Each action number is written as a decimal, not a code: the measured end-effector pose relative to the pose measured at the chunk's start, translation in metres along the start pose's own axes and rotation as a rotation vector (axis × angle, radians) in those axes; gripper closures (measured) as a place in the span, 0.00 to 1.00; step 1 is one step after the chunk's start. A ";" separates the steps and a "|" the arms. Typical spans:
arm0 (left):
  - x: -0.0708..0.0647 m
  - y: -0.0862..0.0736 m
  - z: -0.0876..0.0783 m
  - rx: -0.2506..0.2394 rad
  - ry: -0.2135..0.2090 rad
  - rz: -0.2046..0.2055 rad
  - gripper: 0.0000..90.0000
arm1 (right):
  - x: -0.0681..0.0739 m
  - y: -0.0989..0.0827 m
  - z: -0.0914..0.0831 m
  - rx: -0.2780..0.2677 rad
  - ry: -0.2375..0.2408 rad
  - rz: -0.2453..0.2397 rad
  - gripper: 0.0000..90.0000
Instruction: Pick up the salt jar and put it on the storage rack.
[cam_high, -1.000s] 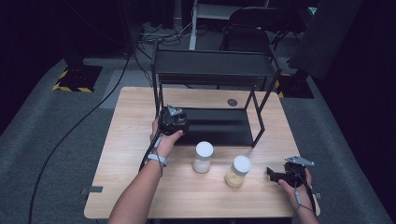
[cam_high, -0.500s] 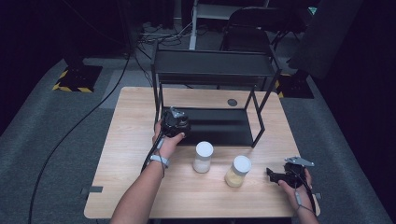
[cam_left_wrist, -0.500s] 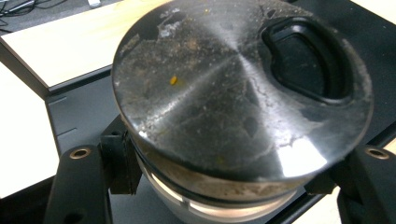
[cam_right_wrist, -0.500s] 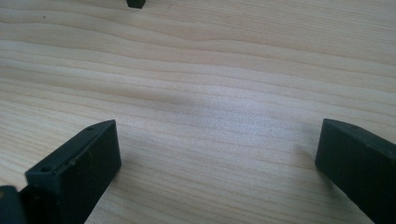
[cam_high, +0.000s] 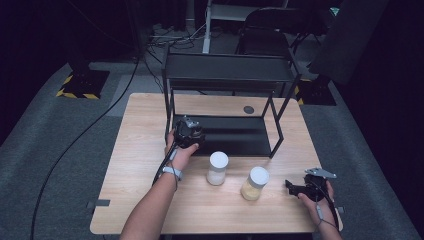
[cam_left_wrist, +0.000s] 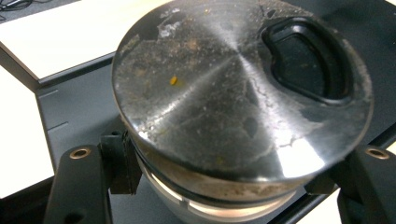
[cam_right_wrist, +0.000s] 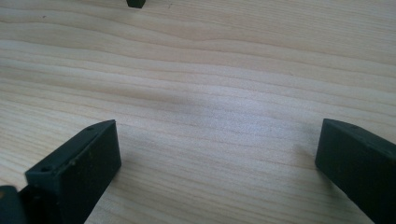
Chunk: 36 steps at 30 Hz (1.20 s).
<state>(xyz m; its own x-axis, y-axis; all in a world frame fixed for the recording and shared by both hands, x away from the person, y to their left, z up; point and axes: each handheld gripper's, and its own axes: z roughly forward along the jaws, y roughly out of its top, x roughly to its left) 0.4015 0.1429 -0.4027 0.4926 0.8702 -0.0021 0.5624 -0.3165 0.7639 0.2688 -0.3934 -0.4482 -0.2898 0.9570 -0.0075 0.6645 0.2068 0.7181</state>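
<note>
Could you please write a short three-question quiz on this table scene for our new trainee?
1. True or false: the left gripper is shut on the metal-lidded jar.
2. How many white-lidded jars stand on the wooden table? A) one B) two C) three
3. What lies between the jaws of the right gripper?

Key
1. True; the pads press on it just below the lid.
2. B: the pale jar and the yellowish jar.
3. Nothing but bare table; the jaws stand wide apart.
</note>
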 end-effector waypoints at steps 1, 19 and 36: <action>0.000 0.000 0.000 0.000 0.000 0.001 0.34 | 0.000 0.000 0.000 0.000 0.000 0.000 0.00; 0.004 -0.003 0.005 0.005 -0.012 -0.025 0.33 | 0.001 0.000 0.000 0.000 -0.002 -0.002 0.00; -0.002 0.009 -0.041 -0.157 -0.024 -0.041 0.13 | -0.001 0.000 0.001 -0.002 0.002 -0.008 0.00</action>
<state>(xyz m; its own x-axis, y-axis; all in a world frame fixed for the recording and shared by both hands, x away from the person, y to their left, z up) 0.3786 0.1538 -0.3698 0.4885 0.8712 -0.0490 0.4726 -0.2169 0.8542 0.2698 -0.3938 -0.4484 -0.2962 0.9550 -0.0119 0.6611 0.2140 0.7191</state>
